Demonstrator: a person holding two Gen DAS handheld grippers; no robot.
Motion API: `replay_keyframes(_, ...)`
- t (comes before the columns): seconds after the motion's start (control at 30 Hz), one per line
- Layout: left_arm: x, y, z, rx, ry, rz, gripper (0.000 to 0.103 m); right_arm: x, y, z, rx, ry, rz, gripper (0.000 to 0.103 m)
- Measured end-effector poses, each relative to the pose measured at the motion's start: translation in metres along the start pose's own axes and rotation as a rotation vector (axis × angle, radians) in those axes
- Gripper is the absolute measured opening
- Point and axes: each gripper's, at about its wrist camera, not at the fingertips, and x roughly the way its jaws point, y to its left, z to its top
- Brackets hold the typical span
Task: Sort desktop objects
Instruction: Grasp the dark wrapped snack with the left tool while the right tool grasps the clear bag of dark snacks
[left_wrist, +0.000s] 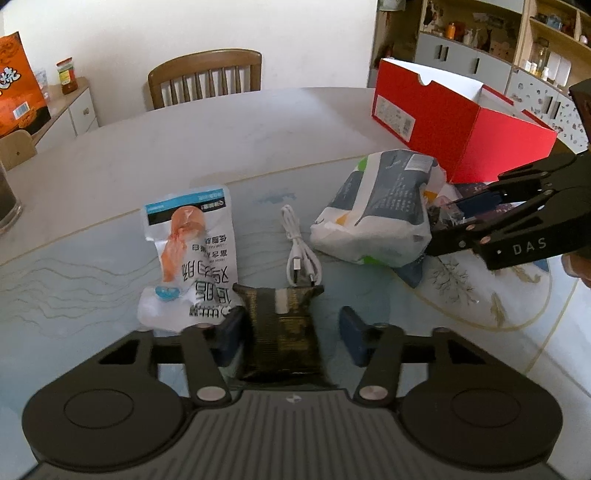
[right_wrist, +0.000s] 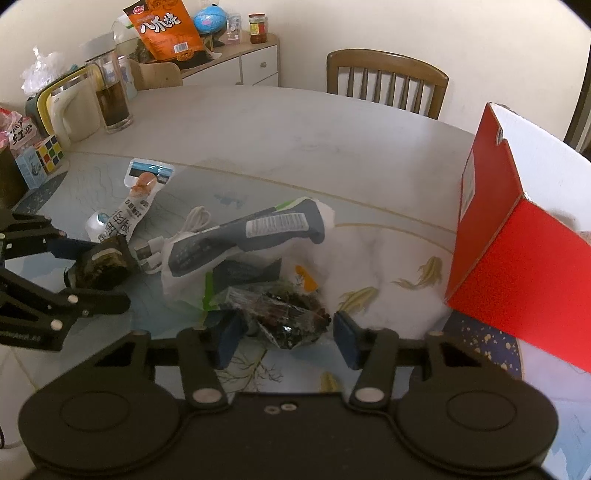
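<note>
My left gripper (left_wrist: 286, 334) is open around a dark olive packet (left_wrist: 282, 332) lying on the table mat; the left pad is close to it, the right pad stands apart. My right gripper (right_wrist: 286, 332) is open around a clear packet of dark dried food (right_wrist: 291, 319). A white chicken-snack pouch (left_wrist: 192, 251), a coiled white USB cable (left_wrist: 301, 254) and a grey-and-white bag (left_wrist: 380, 210) lie ahead. An open red box (left_wrist: 461, 122) stands at the right. The right gripper also shows in the left wrist view (left_wrist: 443, 218). The left gripper also shows in the right wrist view (right_wrist: 94, 271).
A wooden chair (left_wrist: 207, 77) stands behind the table. At the table's far left are a glass jar of dark liquid (right_wrist: 110, 99), a kettle (right_wrist: 70, 107) and a Rubik's cube (right_wrist: 48, 153). A cabinet (right_wrist: 236, 62) holds an orange snack bag and a jar.
</note>
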Motion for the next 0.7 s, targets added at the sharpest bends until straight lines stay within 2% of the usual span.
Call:
replay_keyframes(0.03,0.0,0.0,0.0,-0.001,0.003,0.003,0.039,0.0,0.0,0.0,-0.001,0.0,-0.002,0.047)
replay_keyframes(0.13,0.0,0.002,0.001,-0.01,0.005,0.009,0.035,-0.003,-0.001,-0.001,0.006,-0.003,-0.001,0.045)
replay_keyframes(0.7,-0.015,-0.005,0.006,-0.011,-0.015,0.0,0.034,-0.028,-0.001,-0.006,0.011,-0.031,0.0,0.04)
